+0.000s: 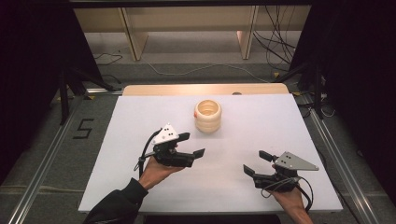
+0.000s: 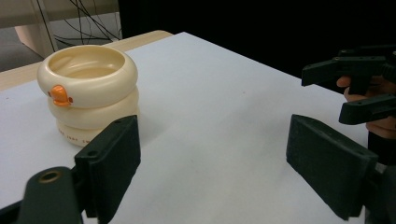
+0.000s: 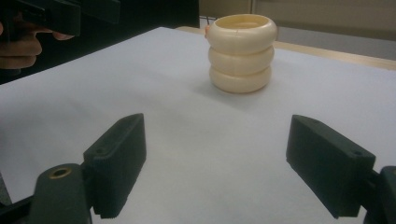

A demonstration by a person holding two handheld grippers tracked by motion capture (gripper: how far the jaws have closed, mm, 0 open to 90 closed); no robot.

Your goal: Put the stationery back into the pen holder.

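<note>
A cream stack of three ring-shaped bowls [image 1: 208,115] stands upright at the back middle of the white table [image 1: 140,116]. Its top ring carries a small orange beak-like knob [image 2: 60,94]. My left gripper [image 1: 192,144] hovers open in front of the stack and a little to its left, apart from it, nothing between its jaws. In the left gripper view the stack [image 2: 88,91] rises above the left jaw. My right gripper [image 1: 257,162] is open and empty near the front right of the table. The stack [image 3: 241,52] stands well ahead of it.
The white sheet covers a wooden tabletop whose bare strip [image 1: 205,88] runs along the far edge. Beyond it stand wooden shelf legs [image 1: 133,39] and loose cables [image 1: 275,42] on the floor. Metal rails [image 1: 343,163] flank the table. A "5" mark [image 1: 83,128] lies on the floor at left.
</note>
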